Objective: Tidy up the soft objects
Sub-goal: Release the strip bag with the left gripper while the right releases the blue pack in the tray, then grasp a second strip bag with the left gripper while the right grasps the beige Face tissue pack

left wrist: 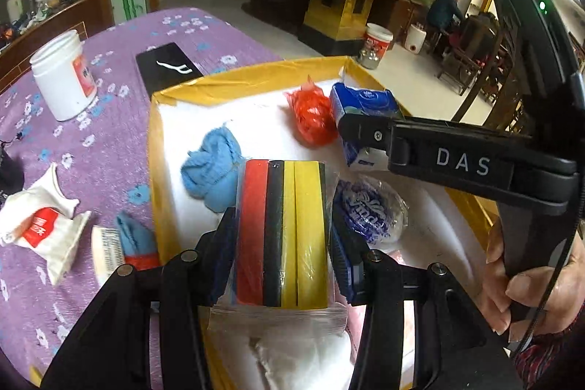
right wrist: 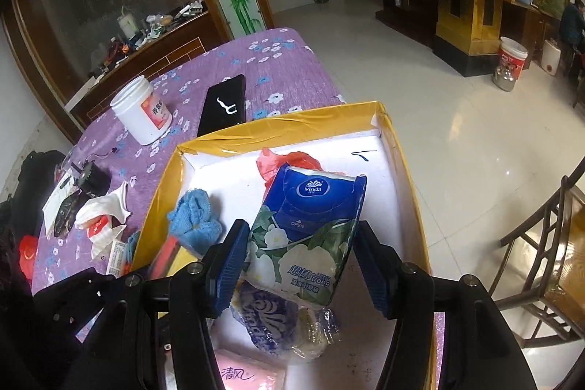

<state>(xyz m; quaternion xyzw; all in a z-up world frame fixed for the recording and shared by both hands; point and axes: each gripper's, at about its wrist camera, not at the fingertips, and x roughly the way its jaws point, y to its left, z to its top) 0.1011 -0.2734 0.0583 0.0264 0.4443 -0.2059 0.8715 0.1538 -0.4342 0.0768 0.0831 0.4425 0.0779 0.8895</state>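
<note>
Left hand-held gripper (left wrist: 281, 240): clenched on bagged sponge stack (left wrist: 281, 229), above yellow-rimmed box (left wrist: 182, 90). Right hand-held gripper (right wrist: 298, 251): grasping tissue pack (right wrist: 310, 229) mid-box; white floor bare toward far right corner.

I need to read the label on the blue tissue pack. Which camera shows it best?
The right wrist view: the blue tissue pack faces the camera, its printing clear. The left wrist view shows only part of it behind the right gripper.

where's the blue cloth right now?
The blue cloth lies balled inside the box toward its left wall, just left of the striped sponge pack held in the left gripper.
</note>
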